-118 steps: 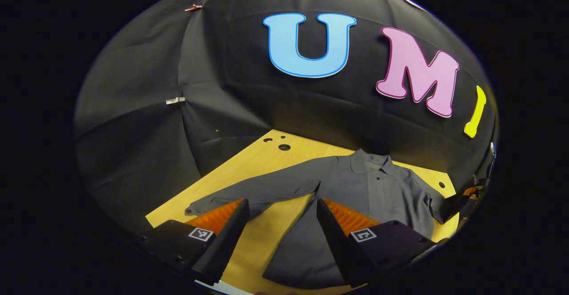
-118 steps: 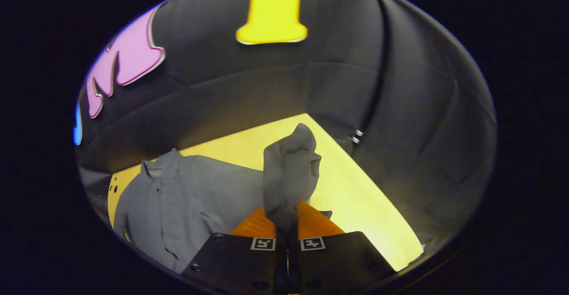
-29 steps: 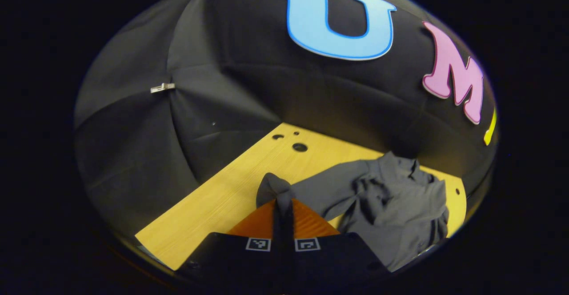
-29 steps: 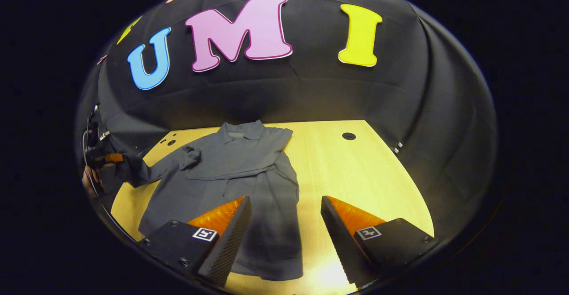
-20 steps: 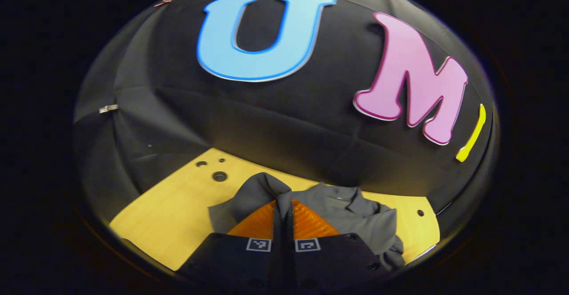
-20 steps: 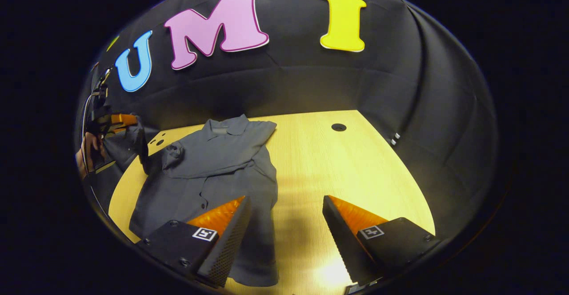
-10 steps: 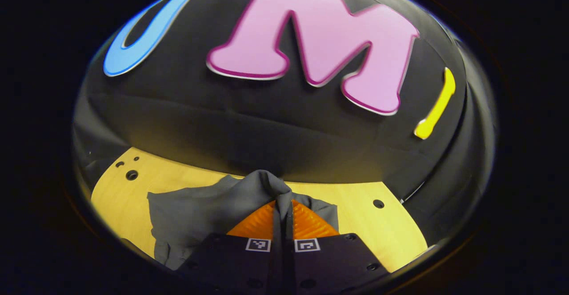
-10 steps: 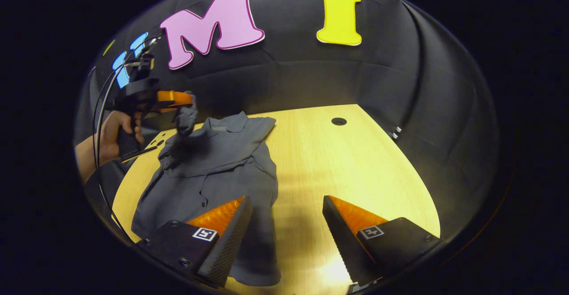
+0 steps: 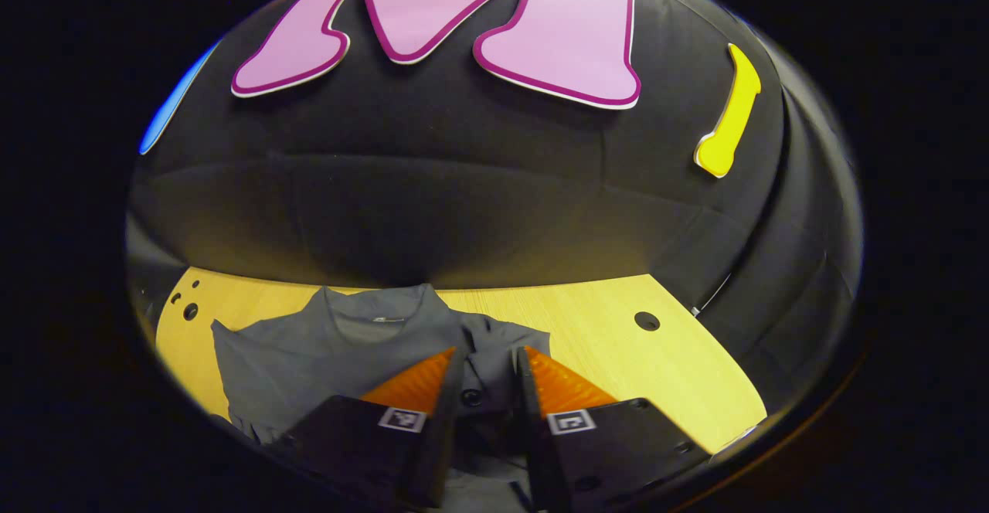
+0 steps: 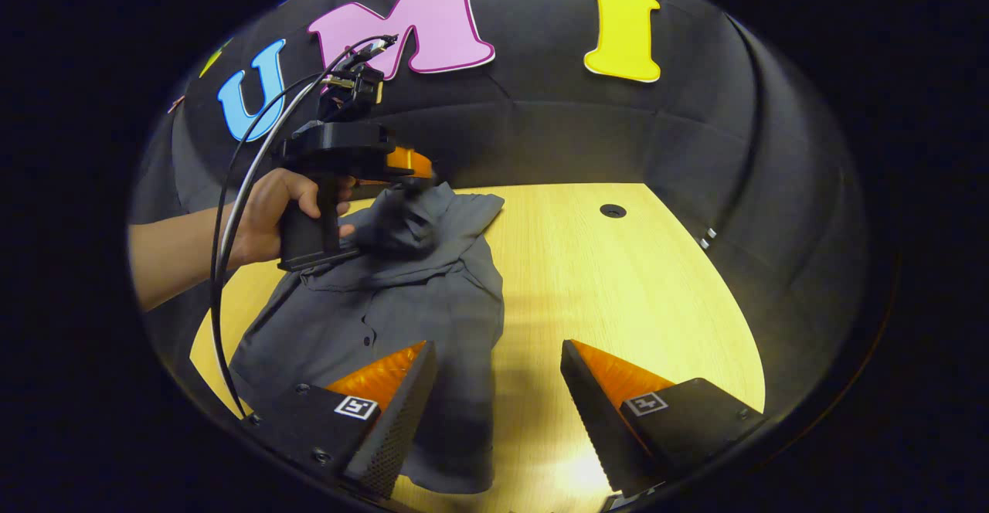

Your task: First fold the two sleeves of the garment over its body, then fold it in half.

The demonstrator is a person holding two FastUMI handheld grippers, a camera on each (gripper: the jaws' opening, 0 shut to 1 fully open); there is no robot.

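While a hand (image 10: 266,219) holds the left tool (image 9: 487,370) over the far part of the grey shirt (image 10: 386,297), its fingers stand narrowly parted above the cloth. The right tool (image 10: 494,389) hangs wide open over the near hem. The shirt lies on the left of the table (image 10: 633,281), sleeves bunched across its chest.

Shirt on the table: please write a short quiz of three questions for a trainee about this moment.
1. True or false: the right tongs are shut on the shirt.
2. The left tongs are over: A) bare wood, B) the shirt, C) a box.
3. Fill in: in the right gripper view, a ___ grips the handle of the left tongs.
Key: 1 false, they are open; 2 B; 3 hand.
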